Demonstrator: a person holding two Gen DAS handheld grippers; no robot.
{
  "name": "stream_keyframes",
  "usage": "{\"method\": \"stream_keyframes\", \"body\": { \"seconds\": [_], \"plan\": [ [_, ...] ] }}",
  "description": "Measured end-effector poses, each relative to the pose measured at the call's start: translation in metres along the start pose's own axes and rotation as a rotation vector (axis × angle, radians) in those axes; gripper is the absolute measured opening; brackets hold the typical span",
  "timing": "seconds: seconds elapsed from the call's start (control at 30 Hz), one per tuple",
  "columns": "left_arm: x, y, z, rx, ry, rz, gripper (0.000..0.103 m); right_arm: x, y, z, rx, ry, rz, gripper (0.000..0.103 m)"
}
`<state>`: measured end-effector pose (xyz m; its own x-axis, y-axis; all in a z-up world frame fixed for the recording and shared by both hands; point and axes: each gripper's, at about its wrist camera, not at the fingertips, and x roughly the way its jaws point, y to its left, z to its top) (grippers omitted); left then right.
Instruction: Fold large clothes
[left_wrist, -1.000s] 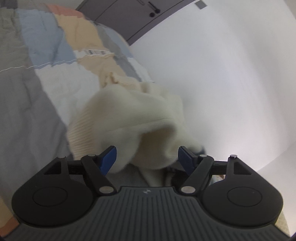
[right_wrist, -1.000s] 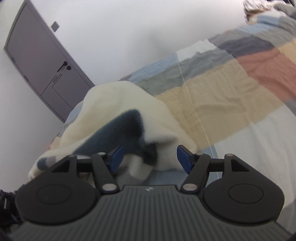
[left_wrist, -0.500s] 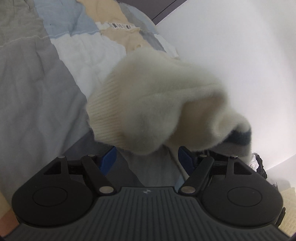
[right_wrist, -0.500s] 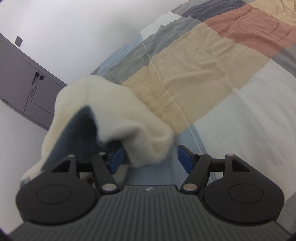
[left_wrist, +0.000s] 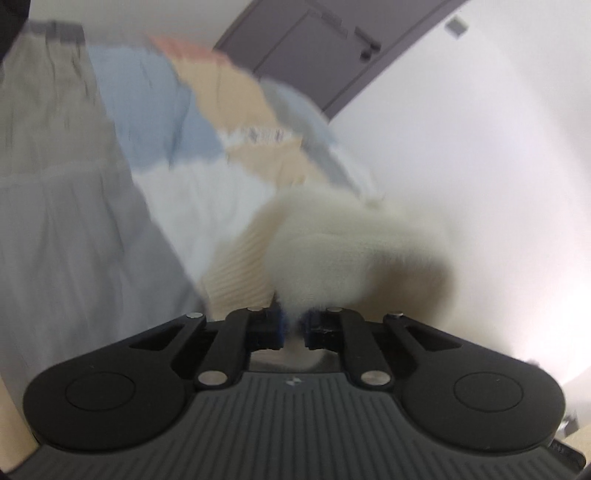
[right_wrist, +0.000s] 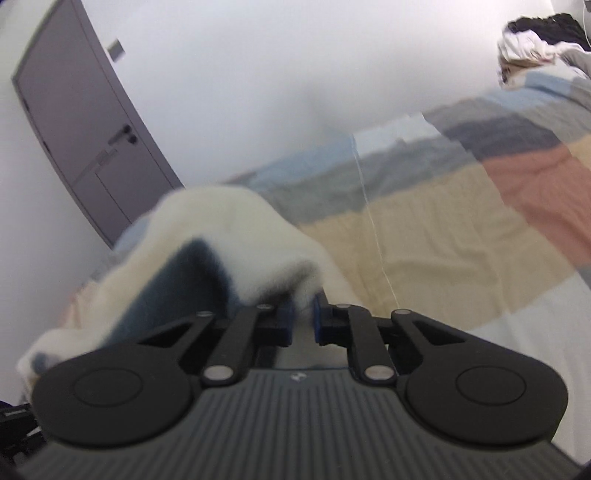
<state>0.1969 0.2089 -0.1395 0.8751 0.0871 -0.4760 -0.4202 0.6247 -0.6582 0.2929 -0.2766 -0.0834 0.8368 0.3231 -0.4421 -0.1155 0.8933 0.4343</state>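
Note:
A fluffy cream sweater (left_wrist: 332, 251) with a dark blue patch (right_wrist: 184, 280) lies bunched at the edge of a bed. My left gripper (left_wrist: 293, 326) is shut on a fold of the cream sweater near its ribbed hem (left_wrist: 240, 269). My right gripper (right_wrist: 303, 321) is shut on another fold of the sweater (right_wrist: 236, 225), next to the blue patch. Both views are blurred by motion.
The bed carries a patchwork quilt (right_wrist: 443, 221) of beige, grey, blue, white and salmon blocks. A grey door (right_wrist: 81, 140) and white wall (left_wrist: 480, 147) stand beyond the bed's edge. A heap of other clothes (right_wrist: 535, 40) lies at the far end.
Both grippers were open around the sweater's folds; now both have closed on the fabric. The views have swung and blurred as the grippers move.

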Motion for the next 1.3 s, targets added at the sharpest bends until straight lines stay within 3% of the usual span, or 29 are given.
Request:
{"method": "stream_keyframes", "body": {
  "seconds": [0.13, 0.27, 0.43, 0.6, 0.77, 0.93, 1.03, 1.17, 1.3],
  "plan": [
    [-0.027, -0.003, 0.036, -0.019, -0.089, -0.091, 0.008, -0.028, 0.014, 0.025, -0.088, -0.076, 0.038, 0.012],
    [-0.05, -0.025, 0.073, 0.063, -0.145, -0.152, 0.007, -0.053, 0.035, 0.051, -0.219, -0.138, 0.039, 0.012],
    [-0.081, -0.048, 0.098, 0.145, -0.203, -0.179, 0.007, -0.075, 0.05, 0.101, -0.29, -0.225, 0.044, 0.012],
    [-0.064, -0.059, 0.123, 0.175, -0.174, -0.183, 0.007, -0.101, 0.07, 0.166, -0.319, -0.281, 0.062, 0.012],
    [-0.038, -0.081, 0.16, 0.19, -0.16, -0.184, 0.007, -0.111, 0.091, 0.204, -0.356, -0.233, 0.035, 0.012],
    [-0.024, -0.104, 0.187, 0.24, -0.155, -0.167, 0.008, -0.097, 0.092, 0.204, -0.361, -0.204, 0.015, 0.012],
    [-0.012, -0.11, 0.192, 0.305, -0.142, -0.097, 0.009, -0.087, 0.086, 0.192, -0.335, -0.182, 0.052, 0.012],
    [0.021, -0.091, 0.19, 0.309, -0.04, 0.028, 0.009, -0.074, 0.092, 0.165, -0.323, -0.089, 0.147, 0.012],
    [0.049, -0.048, 0.168, 0.25, 0.113, 0.072, 0.013, -0.052, 0.104, 0.13, -0.337, -0.001, 0.184, 0.012]
  ]
}}
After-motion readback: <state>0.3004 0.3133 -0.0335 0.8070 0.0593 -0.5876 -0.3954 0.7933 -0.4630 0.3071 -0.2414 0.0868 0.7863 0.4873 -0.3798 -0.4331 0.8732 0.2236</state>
